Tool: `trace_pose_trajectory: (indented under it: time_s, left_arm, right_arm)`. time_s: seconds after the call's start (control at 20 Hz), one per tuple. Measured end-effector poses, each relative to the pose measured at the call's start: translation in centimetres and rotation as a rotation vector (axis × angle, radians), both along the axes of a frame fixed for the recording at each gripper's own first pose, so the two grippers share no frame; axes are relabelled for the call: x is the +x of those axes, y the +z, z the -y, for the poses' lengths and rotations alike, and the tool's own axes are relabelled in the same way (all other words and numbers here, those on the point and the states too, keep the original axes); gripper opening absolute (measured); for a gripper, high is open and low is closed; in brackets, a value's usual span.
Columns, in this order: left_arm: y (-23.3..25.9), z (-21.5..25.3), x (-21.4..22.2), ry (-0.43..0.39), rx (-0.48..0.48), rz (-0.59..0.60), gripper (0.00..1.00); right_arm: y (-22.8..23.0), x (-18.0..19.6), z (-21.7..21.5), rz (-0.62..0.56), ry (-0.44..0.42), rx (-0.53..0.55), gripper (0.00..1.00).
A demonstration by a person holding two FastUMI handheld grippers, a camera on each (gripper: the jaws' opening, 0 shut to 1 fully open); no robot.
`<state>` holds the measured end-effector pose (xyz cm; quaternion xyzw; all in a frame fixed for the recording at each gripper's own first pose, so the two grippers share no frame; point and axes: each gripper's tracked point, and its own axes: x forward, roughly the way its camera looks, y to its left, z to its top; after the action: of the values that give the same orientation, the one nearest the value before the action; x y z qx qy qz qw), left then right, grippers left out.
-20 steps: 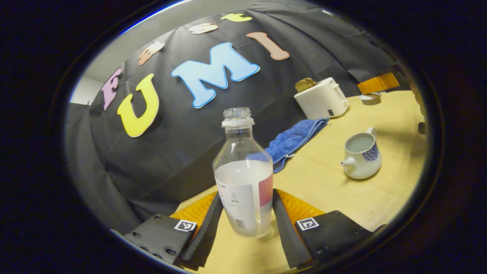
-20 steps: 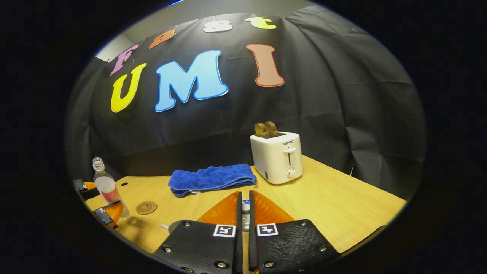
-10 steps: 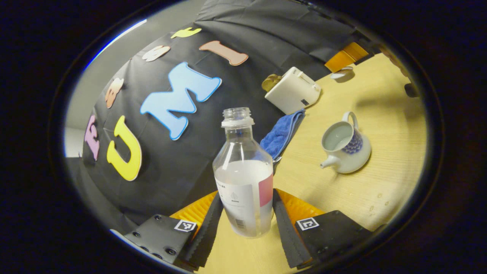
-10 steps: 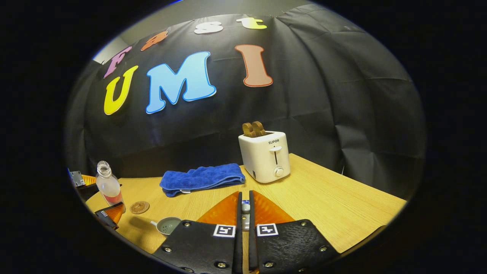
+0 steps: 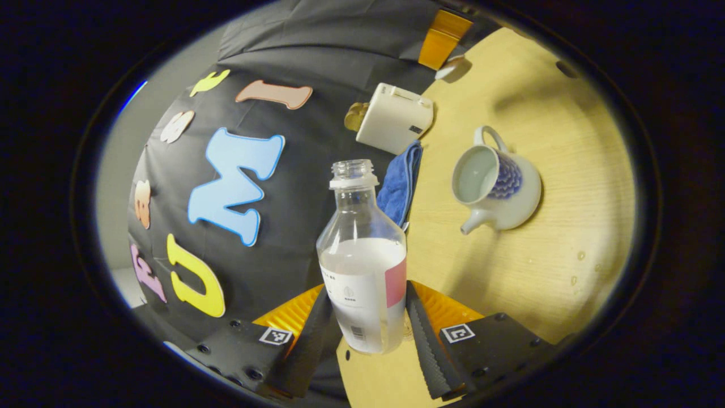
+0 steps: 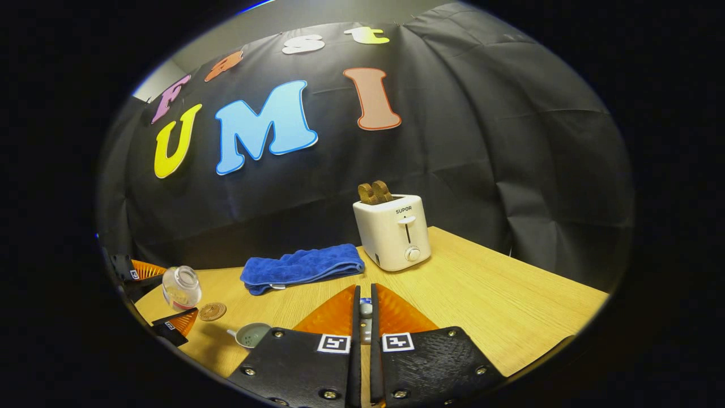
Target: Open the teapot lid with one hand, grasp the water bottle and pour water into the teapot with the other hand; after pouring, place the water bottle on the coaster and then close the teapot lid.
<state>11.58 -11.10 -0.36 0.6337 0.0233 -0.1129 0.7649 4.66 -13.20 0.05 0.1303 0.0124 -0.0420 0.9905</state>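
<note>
My left gripper (image 5: 367, 294) is shut on a clear water bottle (image 5: 362, 266), uncapped and about half full, tipped over toward the teapot. The white and blue teapot (image 5: 498, 181) stands on the table with its top uncovered, to the right of the bottle's mouth. In the right gripper view the tilted bottle (image 6: 181, 288) hangs at far left above the round brown coaster (image 6: 212, 311), with the teapot (image 6: 252, 335) beside it. My right gripper (image 6: 365, 290) is shut on the knob of the teapot lid (image 6: 366, 310), held up over the table. The lid (image 5: 453, 67) also appears far off in the left gripper view.
A white toaster (image 6: 392, 232) with toast in it stands at the back of the wooden table (image 6: 498, 306). A folded blue towel (image 6: 300, 266) lies to its left. Water drops (image 5: 578, 266) dot the table near the teapot.
The left gripper has rolled and tipped the bottle steadily toward the teapot, bringing its mouth nearer the pot's opening. The right gripper, holding the lid, has barely shifted.
</note>
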Motion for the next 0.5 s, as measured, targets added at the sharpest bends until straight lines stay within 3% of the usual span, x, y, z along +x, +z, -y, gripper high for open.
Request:
trace_pose_trajectory:
  time_s: [0.5]
  left_arm:
    - [0.75,-0.14,0.71,-0.018,0.257,0.012,0.86]
  right_arm:
    - [0.34,-0.22,0.18,0.014,0.009,0.031,0.06]
